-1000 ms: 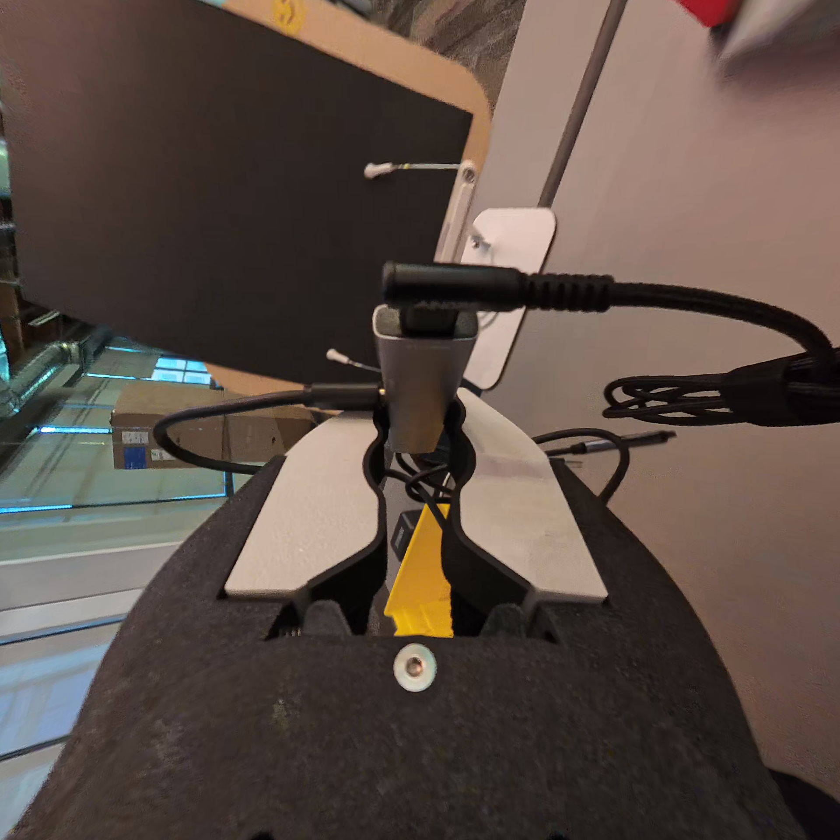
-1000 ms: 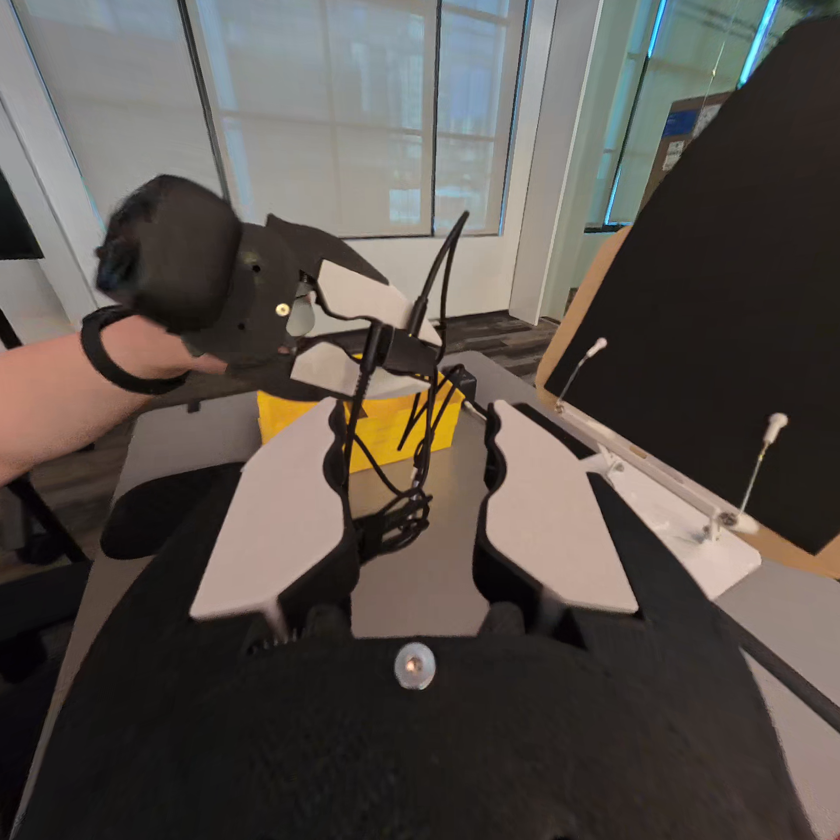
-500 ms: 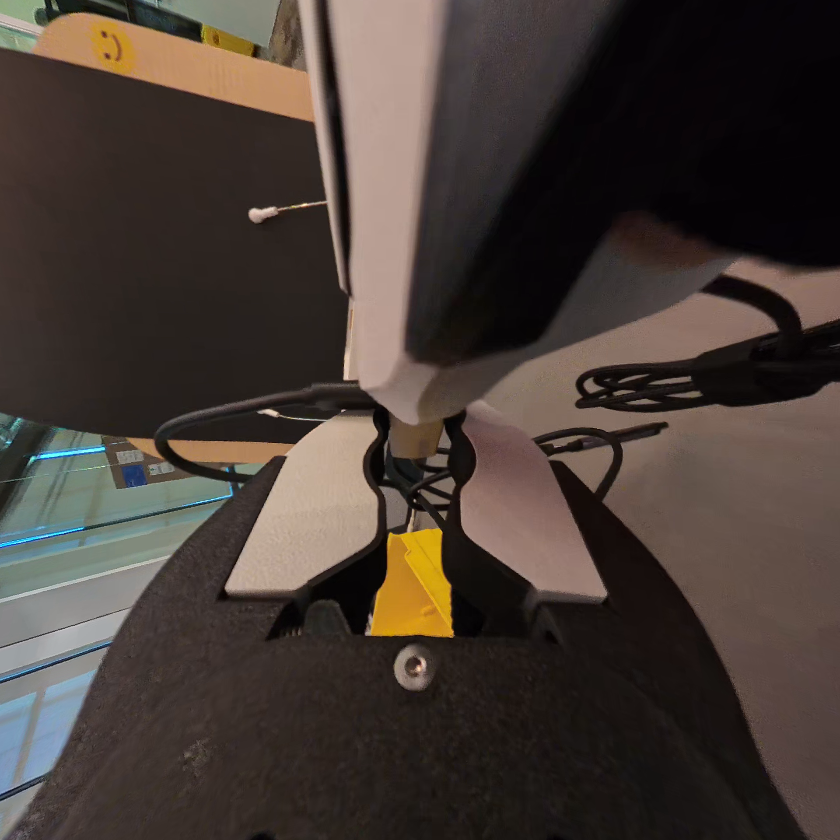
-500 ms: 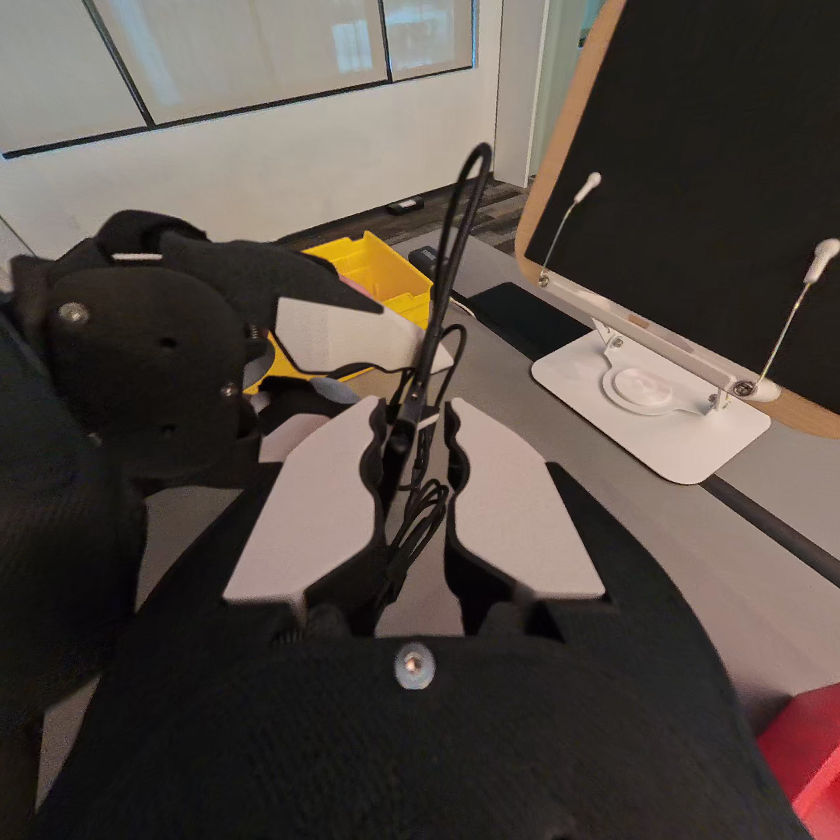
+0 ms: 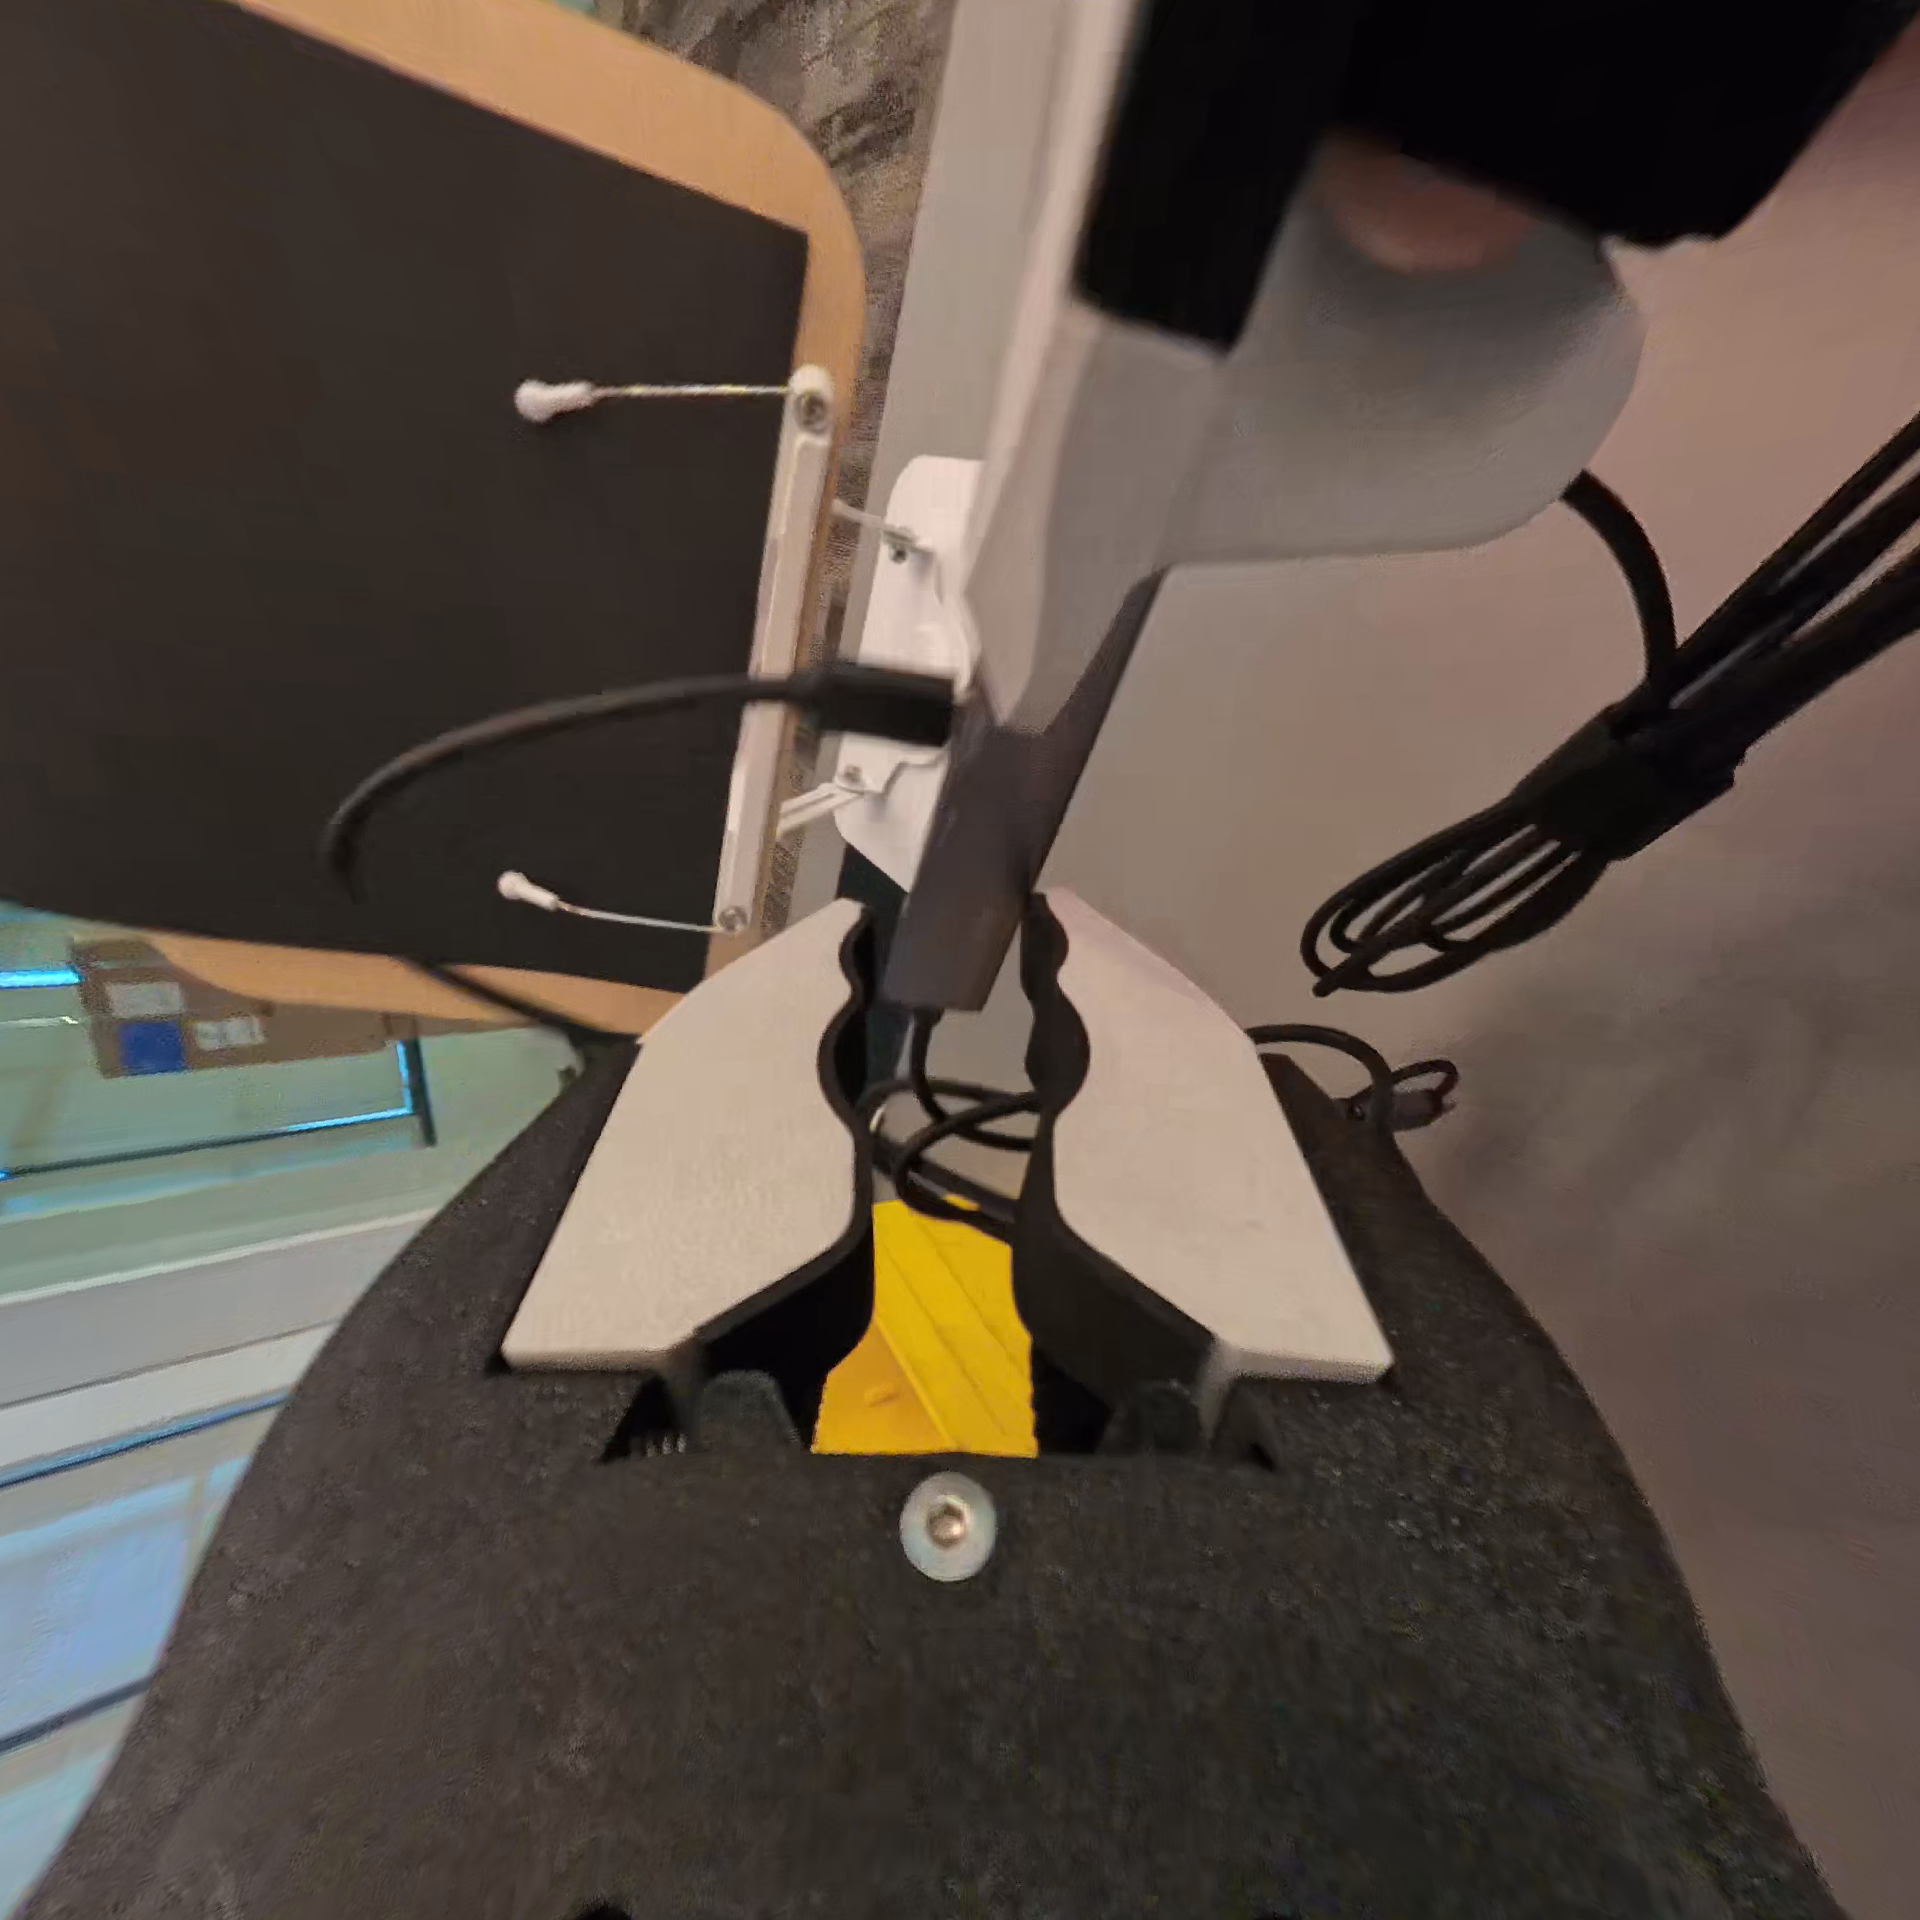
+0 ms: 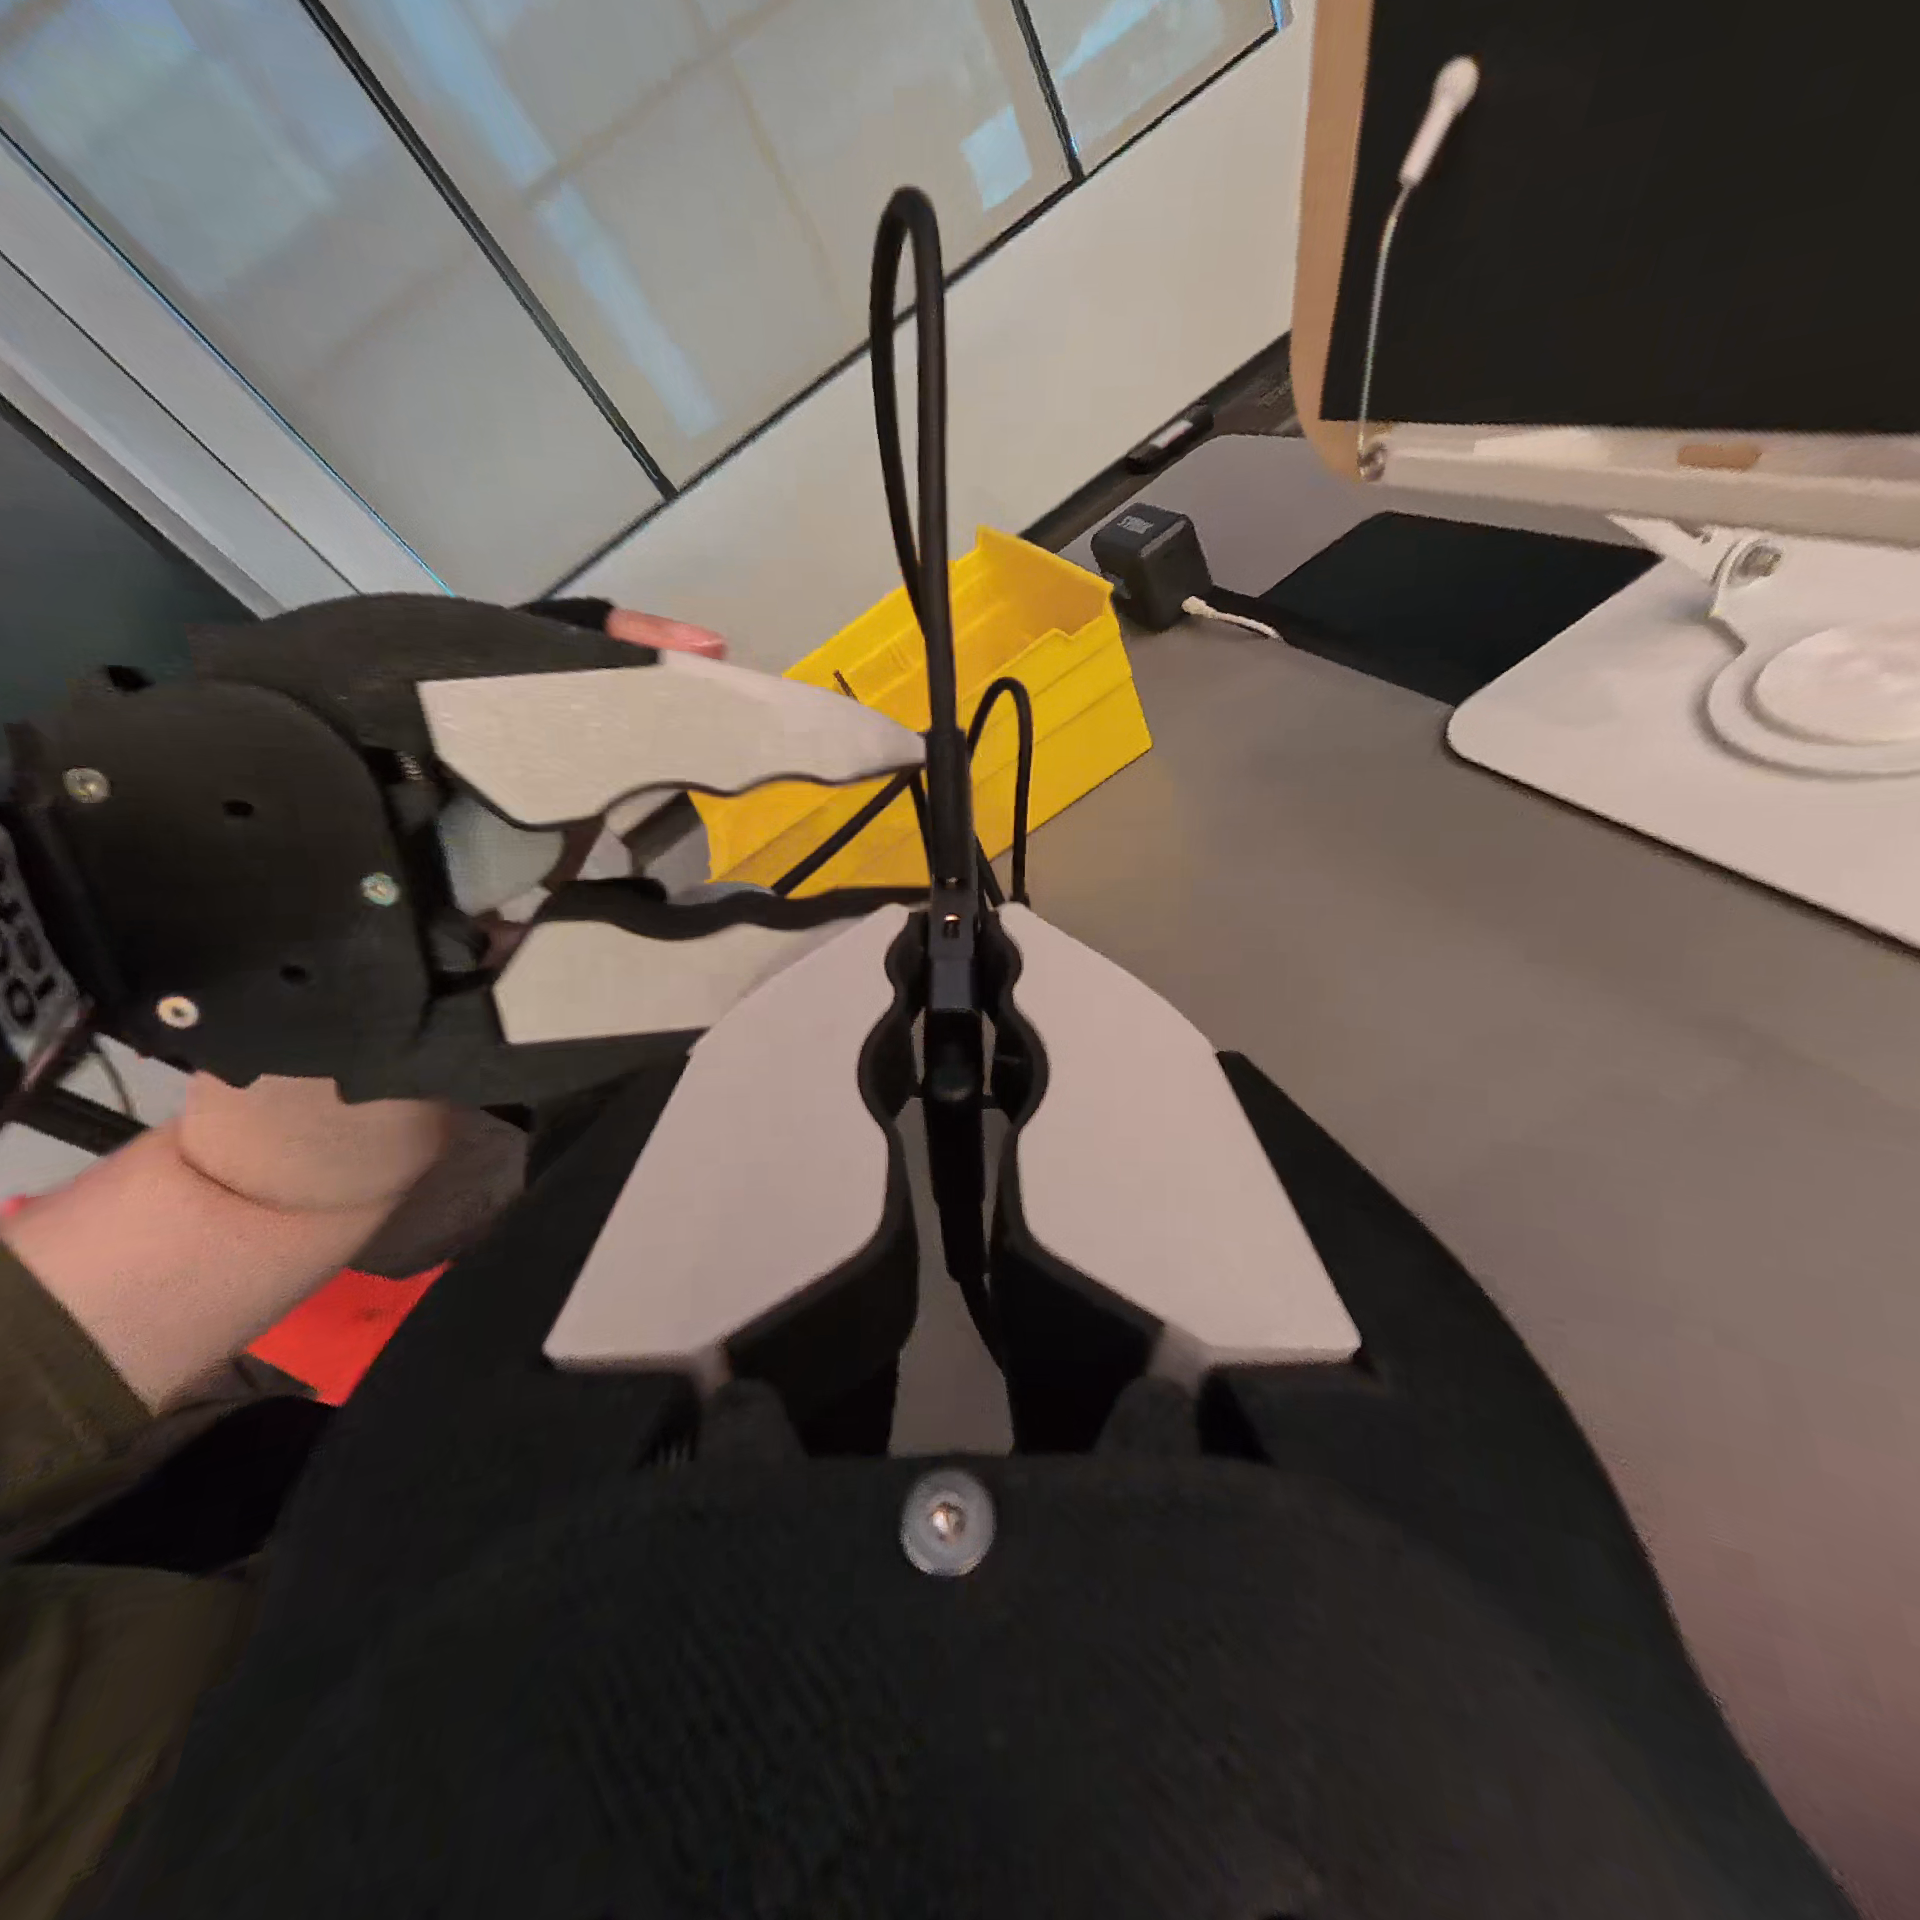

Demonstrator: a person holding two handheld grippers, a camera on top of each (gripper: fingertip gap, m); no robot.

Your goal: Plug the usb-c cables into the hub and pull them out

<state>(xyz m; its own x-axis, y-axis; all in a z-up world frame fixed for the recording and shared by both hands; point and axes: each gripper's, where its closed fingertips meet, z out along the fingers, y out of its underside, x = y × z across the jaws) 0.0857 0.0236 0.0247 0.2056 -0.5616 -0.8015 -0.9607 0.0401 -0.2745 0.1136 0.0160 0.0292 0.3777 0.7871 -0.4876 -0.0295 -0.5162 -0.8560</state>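
Over the grey table [image 6: 1455,1039], the left gripper [image 5: 951,925] keeps the grey hub [image 5: 966,883] clamped in the air, while the right gripper [image 6: 951,935] has now closed on the black usb-c plug [image 6: 951,987], so, I think, pulling out can begin.

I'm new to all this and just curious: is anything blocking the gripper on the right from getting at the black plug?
Nothing visible is in the way. The right gripper already has the black plug pinched between its fingers, with the cable looping up above. The left gripper sits just beside it.
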